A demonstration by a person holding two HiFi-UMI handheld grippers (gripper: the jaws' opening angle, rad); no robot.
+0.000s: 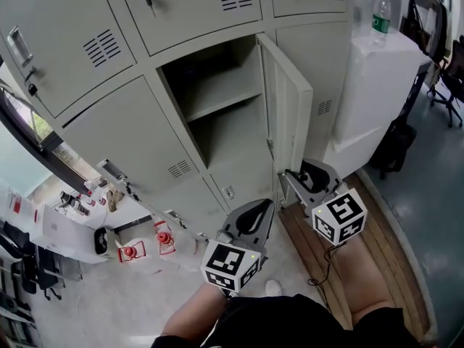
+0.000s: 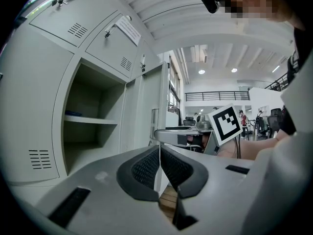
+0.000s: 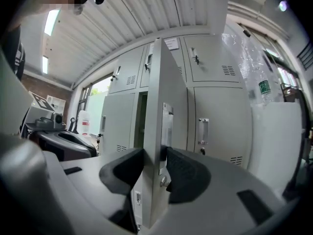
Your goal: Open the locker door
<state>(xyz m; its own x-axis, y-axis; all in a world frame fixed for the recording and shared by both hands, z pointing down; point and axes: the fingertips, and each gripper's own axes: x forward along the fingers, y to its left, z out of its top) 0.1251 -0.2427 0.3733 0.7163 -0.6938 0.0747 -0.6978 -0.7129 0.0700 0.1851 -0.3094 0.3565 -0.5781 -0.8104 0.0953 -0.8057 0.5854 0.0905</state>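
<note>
At the lower left of the head view a white table (image 1: 65,227) holds small clutter, with two red objects (image 1: 148,243) on the floor beside it. Low in the middle, the left gripper (image 1: 250,220) hangs in front of the lockers, well short of them. In the left gripper view its jaws (image 2: 159,153) are pressed together pad to pad with nothing between them.

Above it the open locker (image 1: 217,107) shows one shelf (image 1: 221,93) across its middle. The locker door (image 1: 286,107) is swung out toward the camera on the right side of that opening.

The right gripper (image 1: 301,177) sits at the door's lower free edge. In the right gripper view (image 3: 155,168) its jaws stand wide and straddle the door (image 3: 161,106), one pad on each face and the right pad beside the metal handle plate (image 3: 167,126).

At the upper right a bottle (image 1: 380,13) stands on a white cabinet (image 1: 377,85).
</note>
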